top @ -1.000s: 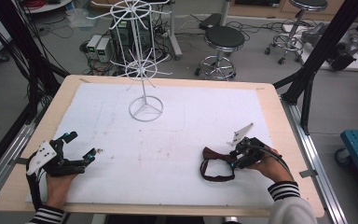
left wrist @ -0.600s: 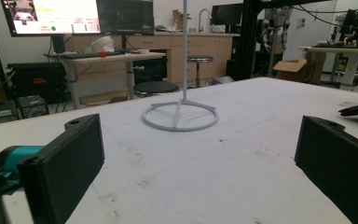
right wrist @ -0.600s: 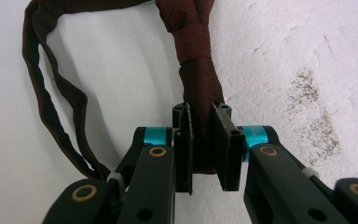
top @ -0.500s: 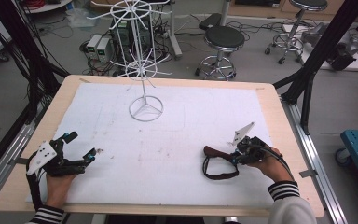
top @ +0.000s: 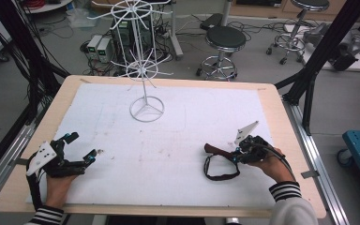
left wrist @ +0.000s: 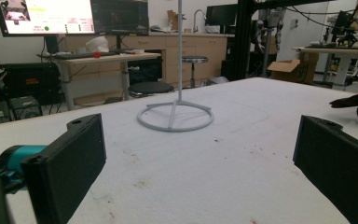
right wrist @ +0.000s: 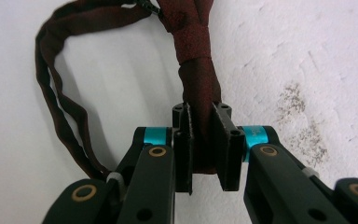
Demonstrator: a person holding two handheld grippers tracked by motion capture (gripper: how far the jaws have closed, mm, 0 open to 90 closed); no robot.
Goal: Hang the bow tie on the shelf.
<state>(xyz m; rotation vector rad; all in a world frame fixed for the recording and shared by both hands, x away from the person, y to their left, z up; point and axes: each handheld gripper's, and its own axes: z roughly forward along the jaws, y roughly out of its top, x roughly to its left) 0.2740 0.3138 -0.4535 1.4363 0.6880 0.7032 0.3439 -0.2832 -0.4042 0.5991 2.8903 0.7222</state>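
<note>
At the left, the left gripper (top: 77, 149) rests low on the white mat (top: 178, 187), its jaws spread wide with nothing between them; it sits just where it sat a second ago. In the middle, near the far edge, the wire rack (top: 145, 75) stands untouched, well apart from both hands. At the right is the change: the right gripper (right wrist: 204, 144) has just been closing its jaws, and they now pinch the thick rolled end of the dark red strap (right wrist: 193, 56). The strap lies on the mat, its loop (top: 218, 172) trailing toward the person. The grasp looks set, so lifting the strap toward the rack probably comes next.
</note>
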